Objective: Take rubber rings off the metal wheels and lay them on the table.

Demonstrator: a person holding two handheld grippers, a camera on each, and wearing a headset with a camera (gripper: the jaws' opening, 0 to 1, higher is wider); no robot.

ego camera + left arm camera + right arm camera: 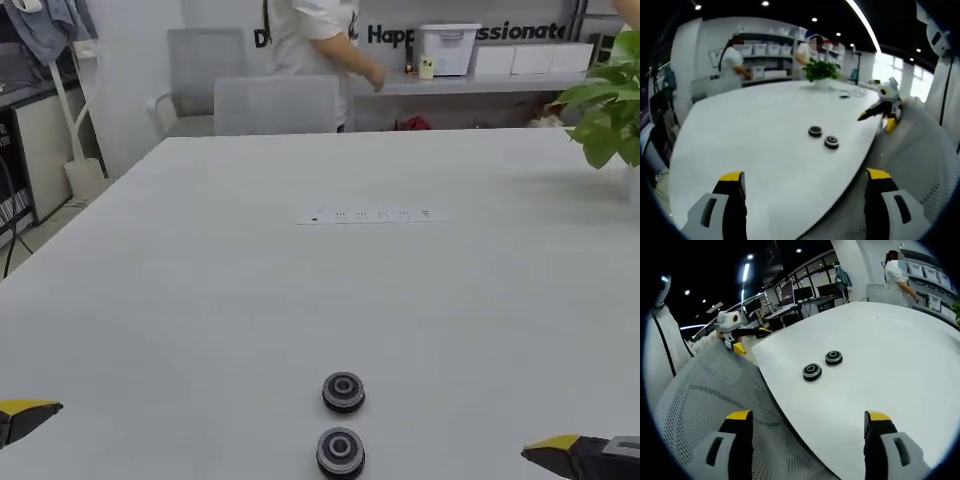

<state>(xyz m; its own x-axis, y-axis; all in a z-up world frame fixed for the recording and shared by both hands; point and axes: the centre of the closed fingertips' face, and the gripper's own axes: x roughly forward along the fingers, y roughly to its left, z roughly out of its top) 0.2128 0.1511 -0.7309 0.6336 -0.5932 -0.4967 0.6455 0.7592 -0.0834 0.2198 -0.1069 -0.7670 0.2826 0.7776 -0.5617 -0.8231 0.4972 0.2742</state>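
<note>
Two metal wheels with black rubber rings lie flat on the white table (pixel 200 300), close to its near edge. The farther wheel (pixel 343 392) (pixel 815 131) (pixel 833 357) sits just behind the nearer wheel (pixel 340 452) (pixel 831 142) (pixel 812 371). My left gripper (pixel 25 415) (pixel 805 176) is open, off to the left of the wheels, with nothing between its yellow-tipped jaws. On the far side of the wheels my right gripper (pixel 572 455) (pixel 808 416) is open too and holds nothing. Each gripper shows in the other's view: the right gripper (pixel 885 105), the left gripper (pixel 735 332).
A socket strip (pixel 368 215) is set into the table's middle. A green plant (pixel 608 95) stands at the far right. Grey chairs (pixel 275 105) stand at the far edge, and a person (pixel 315 40) stands by a shelf behind. A mesh chair back (pixel 715 390) lies below the near edge.
</note>
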